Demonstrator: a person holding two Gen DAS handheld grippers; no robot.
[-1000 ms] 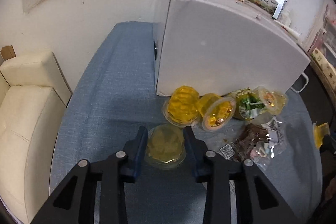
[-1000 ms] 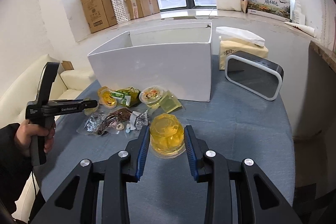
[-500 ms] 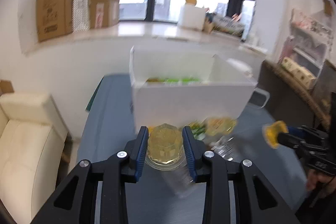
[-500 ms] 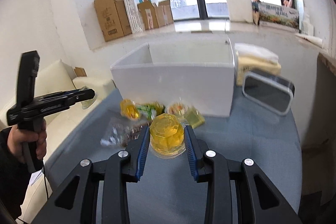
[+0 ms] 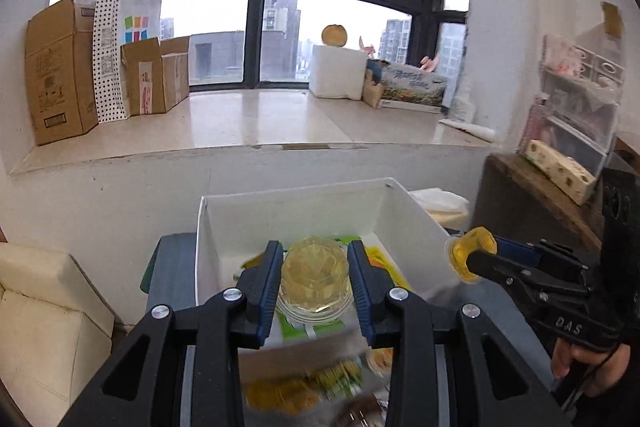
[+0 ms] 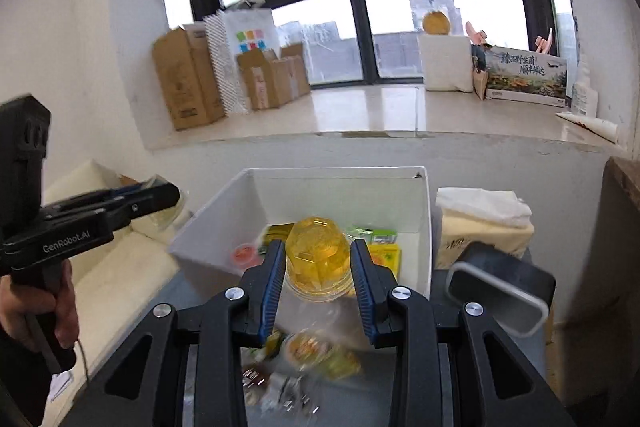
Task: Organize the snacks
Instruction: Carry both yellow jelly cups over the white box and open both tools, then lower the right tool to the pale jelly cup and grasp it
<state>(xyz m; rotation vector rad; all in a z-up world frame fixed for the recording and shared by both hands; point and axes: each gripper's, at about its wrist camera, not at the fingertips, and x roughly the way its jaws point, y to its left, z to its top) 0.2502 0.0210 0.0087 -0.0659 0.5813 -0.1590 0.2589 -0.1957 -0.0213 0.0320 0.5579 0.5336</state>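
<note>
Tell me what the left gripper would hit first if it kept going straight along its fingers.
Probably the white box: its snack-covered floor or far wall. Depth is unclear. The left gripper holds a pale jelly cup.

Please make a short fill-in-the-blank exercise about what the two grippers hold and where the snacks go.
1. The left gripper is shut on a pale clear plastic jelly ____.
2. The right gripper holds a jelly cup of deep ____ colour.
3. Both cups are held above the open ____ cardboard box.
4. More snacks lie on the blue-grey table, in ____ of the box.

Missing words: cup; yellow; white; front
</note>
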